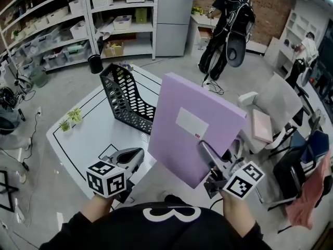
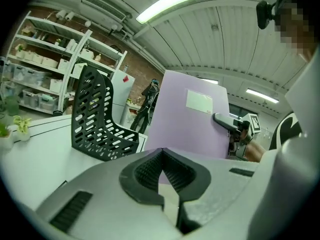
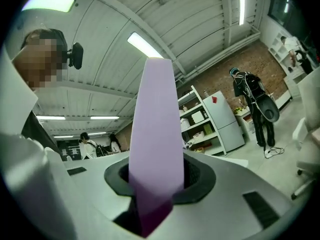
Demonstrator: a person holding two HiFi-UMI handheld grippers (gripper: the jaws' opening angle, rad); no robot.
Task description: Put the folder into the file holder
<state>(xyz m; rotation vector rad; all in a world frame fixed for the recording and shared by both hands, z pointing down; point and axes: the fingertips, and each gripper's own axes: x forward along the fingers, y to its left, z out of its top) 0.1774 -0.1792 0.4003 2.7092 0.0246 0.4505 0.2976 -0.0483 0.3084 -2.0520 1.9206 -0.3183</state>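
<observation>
A lilac folder (image 1: pixel 195 124) with a white label stands upright and tilted above the white table (image 1: pixel 88 134). My right gripper (image 1: pixel 205 150) is shut on its lower right corner. In the right gripper view the folder (image 3: pixel 155 134) rises edge-on from between the pads of that gripper (image 3: pixel 155 184). The black perforated file holder (image 1: pixel 127 100) stands on the table to the left of the folder and behind it, apart from it. My left gripper (image 1: pixel 136 154) is low over the table's near edge, shut and holding nothing. The left gripper view shows its jaws (image 2: pixel 161 156) meeting, with the holder (image 2: pixel 97 116) and folder (image 2: pixel 190 124) beyond.
Two small potted plants (image 1: pixel 70 120) sit at the table's left corner. A white chair (image 1: pixel 276 108) stands close on the right. A person in black (image 1: pixel 226 25) stands at the back near a fridge (image 1: pixel 174 14). Storage shelves (image 1: pixel 78 20) line the far wall.
</observation>
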